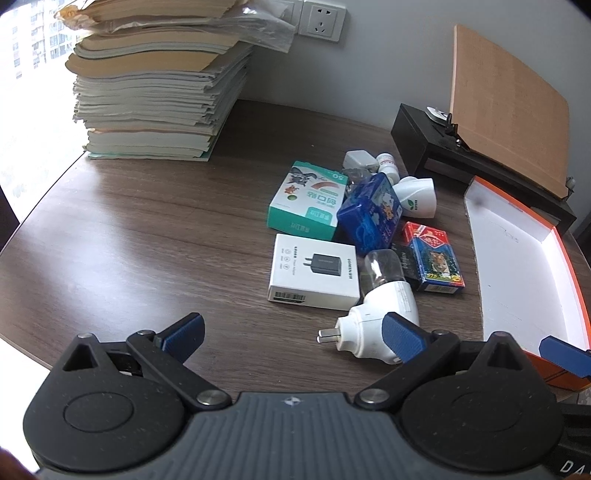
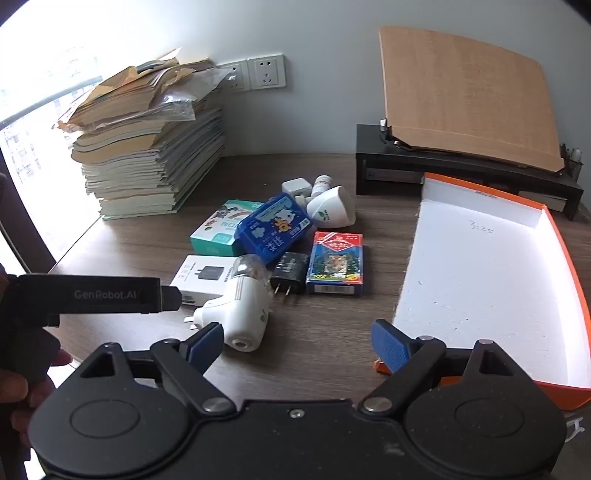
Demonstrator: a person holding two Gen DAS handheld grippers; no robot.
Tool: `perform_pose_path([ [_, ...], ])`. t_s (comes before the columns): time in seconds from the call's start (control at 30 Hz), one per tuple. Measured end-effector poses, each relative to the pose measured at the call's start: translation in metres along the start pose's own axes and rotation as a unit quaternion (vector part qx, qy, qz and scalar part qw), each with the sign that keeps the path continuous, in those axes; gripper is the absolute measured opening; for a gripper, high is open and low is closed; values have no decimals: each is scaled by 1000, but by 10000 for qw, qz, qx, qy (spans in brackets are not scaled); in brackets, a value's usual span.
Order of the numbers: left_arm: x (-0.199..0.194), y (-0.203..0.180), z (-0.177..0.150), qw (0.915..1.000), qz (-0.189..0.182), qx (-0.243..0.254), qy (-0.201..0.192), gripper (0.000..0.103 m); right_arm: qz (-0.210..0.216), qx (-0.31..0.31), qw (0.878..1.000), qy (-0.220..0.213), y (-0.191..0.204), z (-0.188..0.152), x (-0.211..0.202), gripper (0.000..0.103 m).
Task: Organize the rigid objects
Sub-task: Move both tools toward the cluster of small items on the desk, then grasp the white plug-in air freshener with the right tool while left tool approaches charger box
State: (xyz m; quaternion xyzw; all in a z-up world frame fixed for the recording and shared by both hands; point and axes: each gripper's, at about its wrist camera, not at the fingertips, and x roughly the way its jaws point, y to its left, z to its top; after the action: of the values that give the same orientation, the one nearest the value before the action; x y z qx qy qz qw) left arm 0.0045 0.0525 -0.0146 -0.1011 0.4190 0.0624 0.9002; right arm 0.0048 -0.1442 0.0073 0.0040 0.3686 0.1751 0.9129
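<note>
A cluster of small items lies mid-table: a white charger box, a green-white plaster box, a blue tin, a card pack, a black plug adapter, a white plug-in device with a clear bottle and a white cone-shaped holder. An orange box with a white inside lies at the right. My left gripper is open just short of the plug-in device. My right gripper is open over bare wood.
A tall stack of papers and booklets stands at the back left. A black stand bearing a brown board sits at the back right. Wall sockets are behind. A hand holds the left gripper's body.
</note>
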Motion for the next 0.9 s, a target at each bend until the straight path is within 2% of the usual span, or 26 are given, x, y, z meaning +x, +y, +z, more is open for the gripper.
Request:
perform_pose_path([
  [0.13,2,5,0,10000,22,-11,45,103,70,-5,9999,85,-4,-6,0,102],
  [0.37,2,14,1,9999,60,-69,55,103,236,-99,9995,209,14,-1,15,102],
  [0.4,2,15,1,9999,63,-75,56,103,246,-93,9995,167,4,-9,10,102],
  [0.67,2,29,3,9996,180,-203,65,103,462,-133,9986,208,24,1,32,102],
  [0.9,0,46,6,9985,361,-420,52,103,378,-324,9984,268,36,5,65,102],
])
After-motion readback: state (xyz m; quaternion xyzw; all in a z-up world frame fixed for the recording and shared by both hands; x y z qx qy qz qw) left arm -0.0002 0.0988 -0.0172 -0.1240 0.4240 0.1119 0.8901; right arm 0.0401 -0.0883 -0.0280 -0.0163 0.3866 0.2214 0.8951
